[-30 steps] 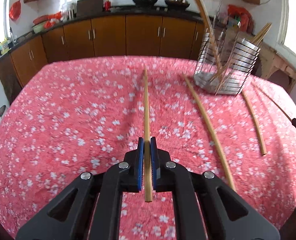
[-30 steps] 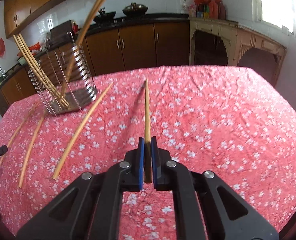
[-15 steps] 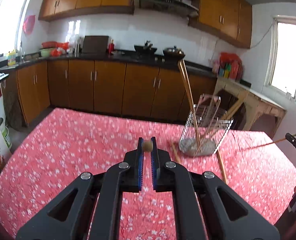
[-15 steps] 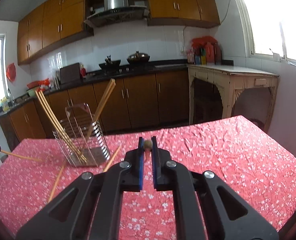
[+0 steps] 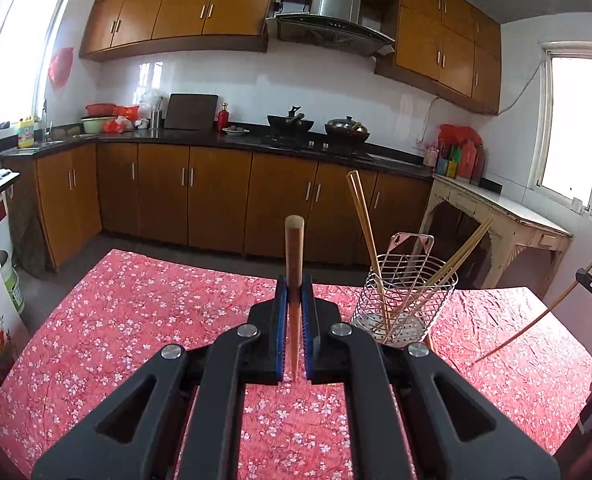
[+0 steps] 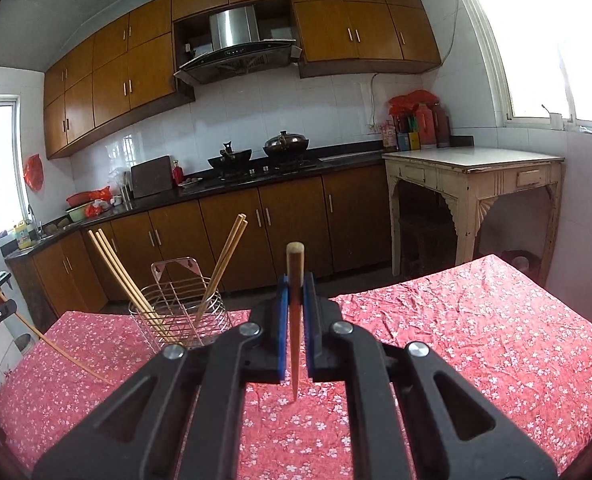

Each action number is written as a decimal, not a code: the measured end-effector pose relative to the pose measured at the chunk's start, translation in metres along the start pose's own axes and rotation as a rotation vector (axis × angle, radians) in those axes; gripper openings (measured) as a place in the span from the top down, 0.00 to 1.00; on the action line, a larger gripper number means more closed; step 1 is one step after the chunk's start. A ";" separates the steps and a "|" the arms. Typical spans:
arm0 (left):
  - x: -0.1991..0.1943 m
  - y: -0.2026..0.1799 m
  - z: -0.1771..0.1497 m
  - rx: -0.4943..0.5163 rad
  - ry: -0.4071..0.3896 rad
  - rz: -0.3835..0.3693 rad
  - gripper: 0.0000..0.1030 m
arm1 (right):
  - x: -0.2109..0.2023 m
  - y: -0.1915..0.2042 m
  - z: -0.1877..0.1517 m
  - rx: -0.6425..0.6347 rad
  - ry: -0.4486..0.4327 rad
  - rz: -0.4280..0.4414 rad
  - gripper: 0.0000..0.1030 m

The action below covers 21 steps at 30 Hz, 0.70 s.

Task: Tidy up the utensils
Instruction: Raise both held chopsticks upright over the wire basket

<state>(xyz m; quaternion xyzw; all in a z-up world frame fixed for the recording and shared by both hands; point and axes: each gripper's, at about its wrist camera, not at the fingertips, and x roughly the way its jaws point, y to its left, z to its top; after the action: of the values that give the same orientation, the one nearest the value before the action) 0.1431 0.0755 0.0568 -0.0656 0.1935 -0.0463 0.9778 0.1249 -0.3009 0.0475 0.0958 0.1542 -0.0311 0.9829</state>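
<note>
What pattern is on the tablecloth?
The tablecloth is red-pink with small white blossoms, clearest in the right wrist view.

wire holder (image 6: 180,312) base: hidden by gripper | counter bottles (image 5: 457,158): unreadable

The rack (image 5: 405,300) stands on the table (image 5: 136,312), to the right of the left gripper (image 5: 294,284) and to the left of the right gripper (image 6: 294,286). Chopsticks (image 5: 365,224) lean inside the rack, some left, some right. Each gripper holds one chopstick, the left one (image 5: 294,264), the right one (image 6: 295,280), above the table. Behind the table runs the counter (image 5: 200,138) with the stove (image 5: 311,142) on it, the hood (image 5: 331,20) above. A side table (image 6: 471,164) stands at the counter's right end.
</note>
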 end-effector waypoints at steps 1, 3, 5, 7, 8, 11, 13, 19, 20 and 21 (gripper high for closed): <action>0.000 0.001 0.000 0.000 0.000 0.000 0.94 | -0.001 0.001 0.000 -0.002 0.000 0.000 0.92; 0.001 0.001 0.001 0.000 -0.001 0.001 0.94 | 0.000 0.002 0.001 -0.004 -0.001 0.002 0.92; 0.002 0.000 0.003 0.002 -0.002 0.004 0.94 | 0.001 0.003 0.005 -0.007 -0.003 0.010 0.92; 0.003 -0.003 0.009 0.004 -0.007 0.005 0.94 | 0.000 0.008 0.013 -0.007 -0.011 0.026 0.92; 0.002 -0.005 0.014 0.005 -0.014 0.004 0.94 | -0.002 0.011 0.021 -0.004 -0.025 0.043 0.92; -0.004 -0.015 0.037 0.008 -0.051 -0.009 0.94 | -0.012 0.021 0.050 0.005 -0.073 0.099 0.92; -0.011 -0.024 0.057 0.011 -0.090 -0.022 0.94 | -0.021 0.029 0.072 0.009 -0.117 0.139 0.92; -0.033 -0.062 0.115 -0.018 -0.247 -0.078 0.94 | -0.020 0.061 0.119 0.019 -0.190 0.257 0.92; -0.032 -0.068 0.121 -0.027 -0.265 -0.080 0.94 | -0.012 0.067 0.121 0.016 -0.183 0.267 0.92; -0.029 -0.074 0.125 -0.034 -0.277 -0.084 0.94 | -0.006 0.073 0.122 0.010 -0.179 0.272 0.92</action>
<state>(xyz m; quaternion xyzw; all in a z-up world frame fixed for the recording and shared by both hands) 0.1598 0.0191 0.1928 -0.0958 0.0545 -0.0743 0.9911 0.1619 -0.2537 0.1764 0.1175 0.0516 0.0929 0.9874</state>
